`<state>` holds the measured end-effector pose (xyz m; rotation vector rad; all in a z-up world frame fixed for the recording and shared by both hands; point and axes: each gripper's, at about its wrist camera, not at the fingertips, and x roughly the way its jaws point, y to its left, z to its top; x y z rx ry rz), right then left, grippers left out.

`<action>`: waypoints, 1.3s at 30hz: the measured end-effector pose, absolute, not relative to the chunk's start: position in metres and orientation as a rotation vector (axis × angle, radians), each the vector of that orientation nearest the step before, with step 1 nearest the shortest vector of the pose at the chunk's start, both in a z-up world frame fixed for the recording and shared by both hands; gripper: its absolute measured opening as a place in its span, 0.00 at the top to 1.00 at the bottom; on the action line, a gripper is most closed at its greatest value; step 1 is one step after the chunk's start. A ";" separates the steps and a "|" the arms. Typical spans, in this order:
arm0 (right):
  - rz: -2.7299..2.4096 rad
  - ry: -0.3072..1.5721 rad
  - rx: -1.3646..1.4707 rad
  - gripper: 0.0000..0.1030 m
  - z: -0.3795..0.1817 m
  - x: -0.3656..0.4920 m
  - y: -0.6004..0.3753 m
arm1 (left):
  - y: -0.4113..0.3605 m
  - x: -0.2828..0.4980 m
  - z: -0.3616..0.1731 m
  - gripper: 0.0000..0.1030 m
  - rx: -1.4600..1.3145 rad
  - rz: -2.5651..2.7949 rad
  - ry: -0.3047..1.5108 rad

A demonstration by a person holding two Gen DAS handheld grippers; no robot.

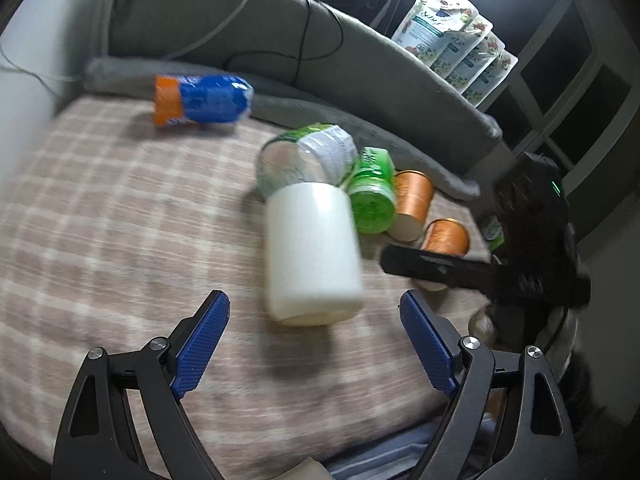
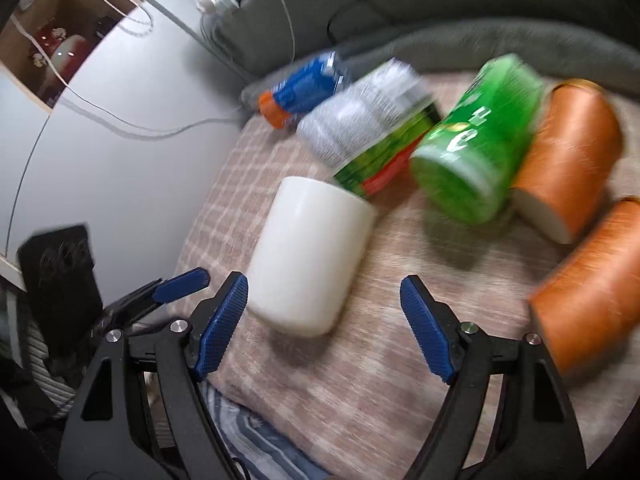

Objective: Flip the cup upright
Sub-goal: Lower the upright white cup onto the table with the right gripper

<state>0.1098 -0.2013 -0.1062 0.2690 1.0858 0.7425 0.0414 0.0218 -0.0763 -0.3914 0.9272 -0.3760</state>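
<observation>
A white cup (image 1: 312, 254) lies on its side on the checked beige blanket (image 1: 100, 208). It also shows in the right wrist view (image 2: 308, 256). My left gripper (image 1: 314, 306) is open, with the cup's near end between and just beyond its blue pads (image 1: 200, 344). My right gripper (image 2: 324, 300) is open; its left pad (image 2: 224, 320) is close beside the cup's near end. The right gripper shows as a black shape (image 1: 480, 272) at the right of the left wrist view. The frames are motion-blurred.
Other containers lie tumbled behind the cup: a clear jar with a green label (image 1: 308, 156), a green can (image 2: 476, 140), two orange cups (image 2: 568, 156) (image 2: 592, 284), a blue-and-orange bottle (image 1: 200, 98). A grey cushion (image 1: 360, 72) and cables run behind. Refill pouches (image 1: 452, 40) stand at back right.
</observation>
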 end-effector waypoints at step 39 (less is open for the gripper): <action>0.372 0.795 0.298 0.14 -0.083 0.021 -0.310 | 0.003 0.154 -0.120 0.28 -0.393 -0.451 1.255</action>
